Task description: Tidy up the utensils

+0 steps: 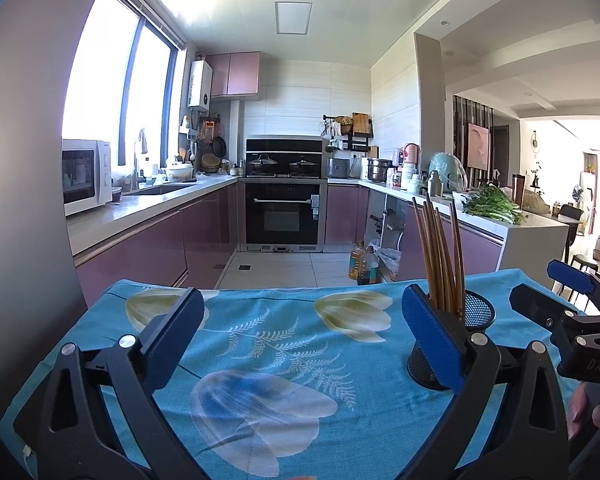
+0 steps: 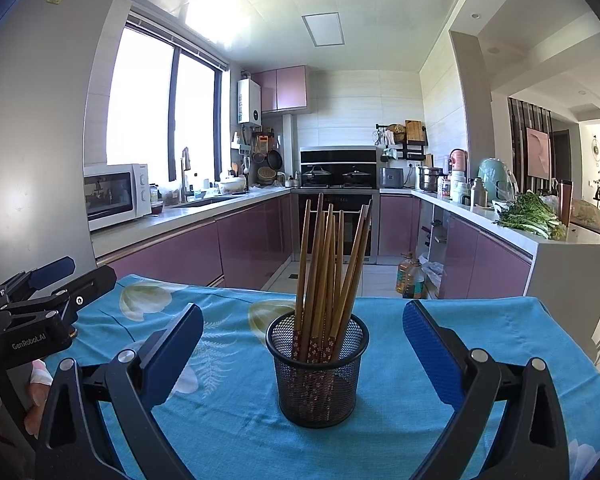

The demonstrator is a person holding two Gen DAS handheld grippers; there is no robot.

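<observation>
Nearest, the right gripper (image 2: 302, 344) and left gripper (image 1: 302, 320) both hang spread wide, grasping nothing. Just beyond on the tablecloth (image 2: 480, 320) stands the mesh cup (image 2: 317, 372), chopsticks (image 2: 328, 264) upright inside (apparently already gathered). Far off, kitchen counters (image 2: 188, 216).

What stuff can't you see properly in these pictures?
- Left wrist view: the mesh cup is half hidden behind the left gripper's blue finger.
- Both views: the chopsticks' lower ends are blurred by the mesh, so counting them is unsure.
- Right wrist view: the tablecloth's near edge is cut off by the frame.
- Both views: labels on the oil bottles are too small to read.
</observation>
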